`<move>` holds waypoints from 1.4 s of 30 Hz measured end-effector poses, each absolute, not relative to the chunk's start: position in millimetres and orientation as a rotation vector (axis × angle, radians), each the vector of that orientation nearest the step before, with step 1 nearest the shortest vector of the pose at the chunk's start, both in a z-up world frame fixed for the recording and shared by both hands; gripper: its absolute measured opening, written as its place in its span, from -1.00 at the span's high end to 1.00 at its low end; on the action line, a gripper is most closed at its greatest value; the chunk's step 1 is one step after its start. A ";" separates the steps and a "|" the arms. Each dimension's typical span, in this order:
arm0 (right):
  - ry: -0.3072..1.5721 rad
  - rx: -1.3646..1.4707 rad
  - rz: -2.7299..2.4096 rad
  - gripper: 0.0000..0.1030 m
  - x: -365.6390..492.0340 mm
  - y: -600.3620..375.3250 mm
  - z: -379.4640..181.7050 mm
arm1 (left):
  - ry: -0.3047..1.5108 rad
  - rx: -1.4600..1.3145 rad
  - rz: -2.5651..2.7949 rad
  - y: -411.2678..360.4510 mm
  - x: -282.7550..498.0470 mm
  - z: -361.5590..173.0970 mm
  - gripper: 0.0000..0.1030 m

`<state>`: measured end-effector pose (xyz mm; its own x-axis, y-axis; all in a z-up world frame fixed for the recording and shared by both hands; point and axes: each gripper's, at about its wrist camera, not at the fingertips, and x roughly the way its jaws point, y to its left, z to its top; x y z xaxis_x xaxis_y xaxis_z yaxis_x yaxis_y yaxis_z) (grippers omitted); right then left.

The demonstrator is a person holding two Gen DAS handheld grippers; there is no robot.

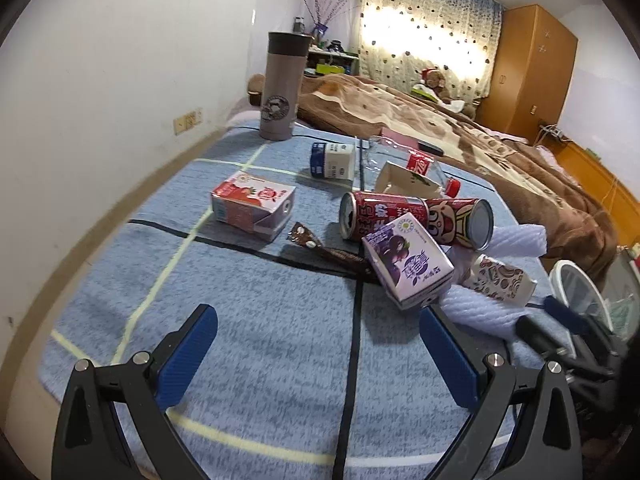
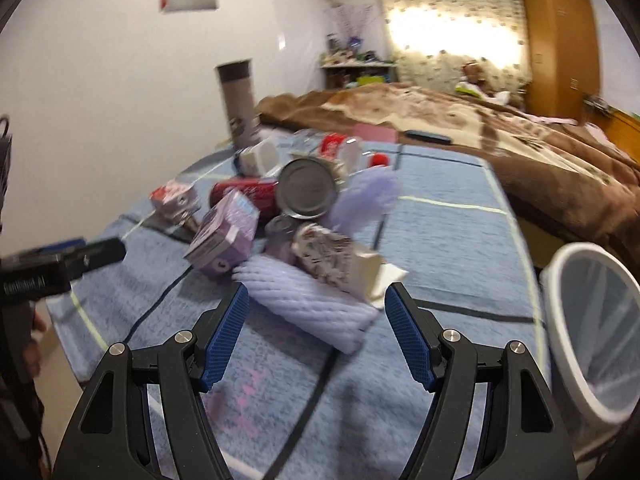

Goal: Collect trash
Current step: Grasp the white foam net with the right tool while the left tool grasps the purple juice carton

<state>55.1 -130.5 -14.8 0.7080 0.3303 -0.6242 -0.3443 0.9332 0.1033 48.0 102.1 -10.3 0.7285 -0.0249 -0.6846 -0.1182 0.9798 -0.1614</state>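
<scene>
- The left gripper (image 1: 318,344) hangs over the blue mat (image 1: 256,320) with its jaws spread wide and nothing between them.
- Just past its right finger lies a purple drink carton (image 1: 406,262), tilted, leaning on a red drink can (image 1: 416,218) that lies on its side.
- Further out are a strawberry drink carton (image 1: 254,204), a brown snack wrapper (image 1: 320,250) and an upright thermos (image 1: 280,88).
- The right gripper (image 2: 316,312) is also spread wide and empty, its fingertips on either side of a white foam sleeve (image 2: 308,304).
- A patterned carton (image 2: 336,264) rests on that sleeve.
- A white bin (image 2: 592,320) stands to this gripper's right, beside the mat.
</scene>
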 end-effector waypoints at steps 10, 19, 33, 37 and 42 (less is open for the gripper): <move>0.822 -0.115 0.439 -0.40 74.7 -129.0 -30.1 | 0.795 -0.185 -0.010 91.3 75.4 -5.5 -0.99; 0.873 -0.163 0.416 -0.16 74.7 -129.2 -35.9 | 0.840 -0.221 -0.079 73.1 105.9 -12.4 -0.99; 0.823 -0.071 0.379 0.47 52.9 -150.7 -28.8 | 0.919 -0.215 -0.052 57.6 129.0 -29.9 -0.84; 0.825 -0.030 0.338 0.47 49.7 -158.9 -27.6 | 0.923 -0.224 -0.071 51.3 131.6 -34.9 -0.79; 0.809 -0.010 0.307 0.47 52.7 -161.8 -25.1 | 0.915 -0.239 -0.045 46.4 137.9 -34.7 -0.79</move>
<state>52.7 -161.8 -25.1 0.6483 0.2663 -0.7133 -0.2738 0.9557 0.1079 137.9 46.4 -34.7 0.6111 -0.1402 -0.7791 -0.0627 0.9725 -0.2241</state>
